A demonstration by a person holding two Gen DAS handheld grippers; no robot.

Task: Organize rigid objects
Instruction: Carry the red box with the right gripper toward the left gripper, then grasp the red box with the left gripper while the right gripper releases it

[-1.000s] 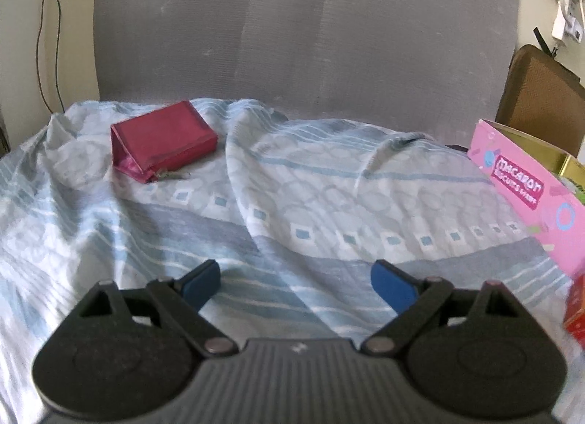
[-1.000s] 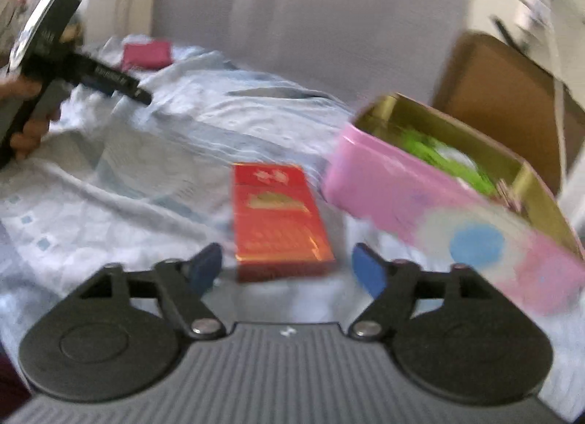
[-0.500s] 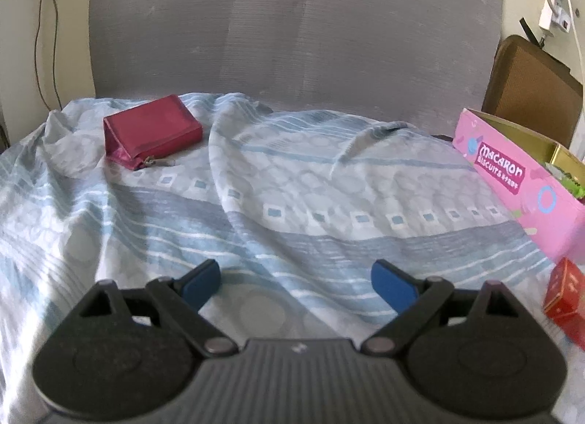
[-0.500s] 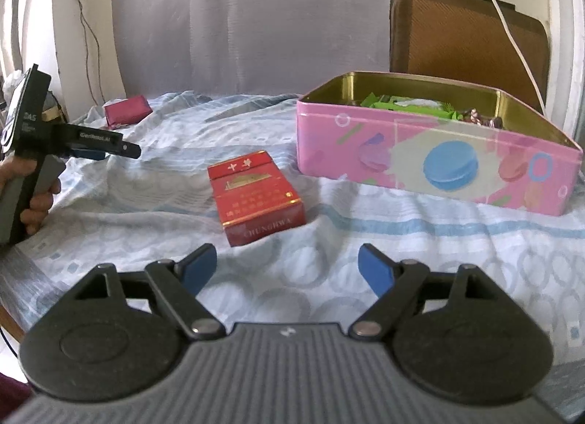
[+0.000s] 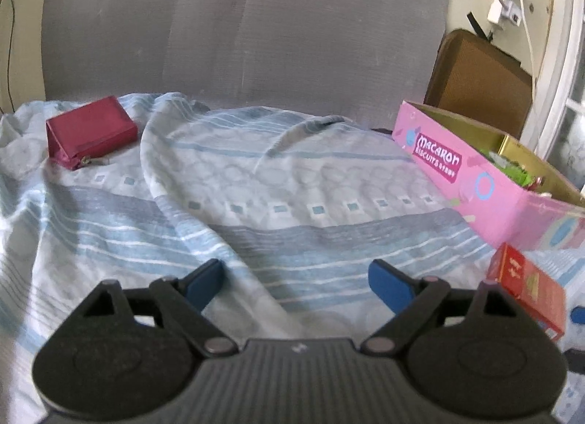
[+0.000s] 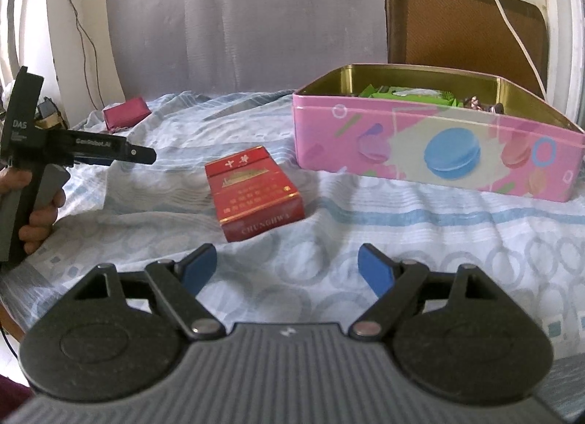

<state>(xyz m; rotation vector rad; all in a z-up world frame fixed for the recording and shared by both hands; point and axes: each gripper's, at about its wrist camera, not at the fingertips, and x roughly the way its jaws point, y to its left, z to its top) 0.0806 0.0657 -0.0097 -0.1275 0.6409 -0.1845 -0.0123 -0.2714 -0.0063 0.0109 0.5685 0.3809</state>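
Note:
A red cigarette pack [image 6: 254, 192] lies flat on the blue patterned bedsheet [image 6: 329, 241], a little ahead and left of my open, empty right gripper [image 6: 289, 270]. It also shows at the right edge of the left wrist view [image 5: 526, 287]. An open pink macaron tin [image 6: 431, 146] with green and other items inside stands behind it to the right, also in the left wrist view [image 5: 475, 175]. A dark red zip pouch [image 5: 89, 135] lies far left at the back, also in the right wrist view [image 6: 126, 115]. My left gripper [image 5: 296, 285] is open and empty over the sheet.
A grey padded headboard [image 5: 248, 29] backs the bed. A brown chair back [image 6: 468, 29] stands behind the tin, with a white cable [image 6: 512, 22] hanging over it. The left hand-held gripper [image 6: 80, 151] appears at the left of the right wrist view.
The left gripper view has swung right, bringing the tin and the red pack further in. The right gripper has steadied and pulled back, facing the pack squarely. Both stay open.

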